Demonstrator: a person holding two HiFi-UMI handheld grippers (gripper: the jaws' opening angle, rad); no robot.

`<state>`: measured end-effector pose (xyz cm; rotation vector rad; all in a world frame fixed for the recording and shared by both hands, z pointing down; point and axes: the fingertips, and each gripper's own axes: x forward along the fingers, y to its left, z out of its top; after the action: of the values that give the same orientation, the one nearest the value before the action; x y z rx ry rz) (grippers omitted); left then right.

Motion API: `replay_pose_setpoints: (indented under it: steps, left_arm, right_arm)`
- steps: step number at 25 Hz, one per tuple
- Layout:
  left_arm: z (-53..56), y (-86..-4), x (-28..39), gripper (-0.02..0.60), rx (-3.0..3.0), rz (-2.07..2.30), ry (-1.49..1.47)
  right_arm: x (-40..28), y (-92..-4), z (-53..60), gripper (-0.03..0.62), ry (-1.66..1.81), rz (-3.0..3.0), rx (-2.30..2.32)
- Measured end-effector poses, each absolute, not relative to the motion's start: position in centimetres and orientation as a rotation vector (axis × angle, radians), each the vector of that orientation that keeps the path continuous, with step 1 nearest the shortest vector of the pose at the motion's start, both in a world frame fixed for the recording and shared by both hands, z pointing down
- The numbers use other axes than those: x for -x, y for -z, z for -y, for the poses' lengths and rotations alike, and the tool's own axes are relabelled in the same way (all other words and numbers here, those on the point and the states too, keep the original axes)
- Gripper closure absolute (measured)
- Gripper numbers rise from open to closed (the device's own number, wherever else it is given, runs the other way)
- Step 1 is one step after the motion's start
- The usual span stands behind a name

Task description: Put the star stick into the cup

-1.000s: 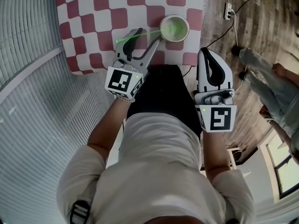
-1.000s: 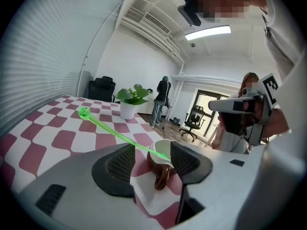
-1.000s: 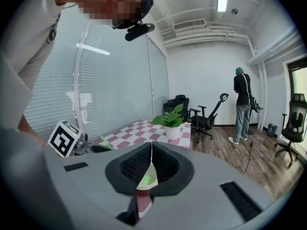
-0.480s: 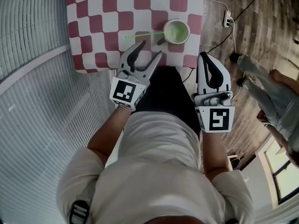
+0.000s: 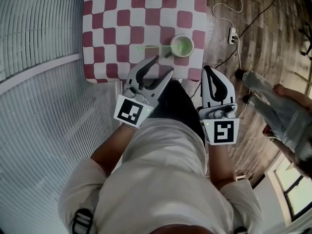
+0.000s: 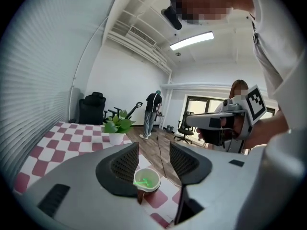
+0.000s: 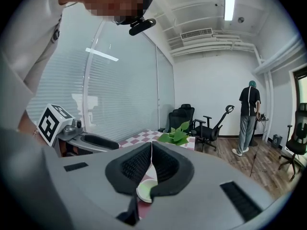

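One cup (image 5: pixel 182 46) holds one green star stick (image 5: pixel 153 47), which pokes out toward nine o'clock. The left gripper (image 5: pixel 163 65) gapes wide and empty, and the right gripper (image 5: pixel 208 69) is pressed together.

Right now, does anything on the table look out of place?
Only mildly: the stick has one end in the cup but leans far out over its rim to the left instead of standing up. The cup is upright, and nothing looks spilled or damaged.
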<state>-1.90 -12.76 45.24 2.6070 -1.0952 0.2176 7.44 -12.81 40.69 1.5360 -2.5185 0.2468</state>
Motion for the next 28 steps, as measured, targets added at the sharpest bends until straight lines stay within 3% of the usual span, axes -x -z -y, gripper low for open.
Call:
replay_pose_setpoints:
  steps: [14, 28]
  left_arm:
    - [12.1, -34.8, 0.1, 0.494, -2.743, 1.027, -0.074]
    - [11.5, -26.7, 0.2, 0.540, -2.801, 1.046, 0.015]
  right_arm:
    - [-6.7, -33.0, 12.1, 0.562, -0.169, 2.569, -1.543]
    - [-5.3, -25.7, 10.8, 0.562, -0.070, 2.631, -1.458]
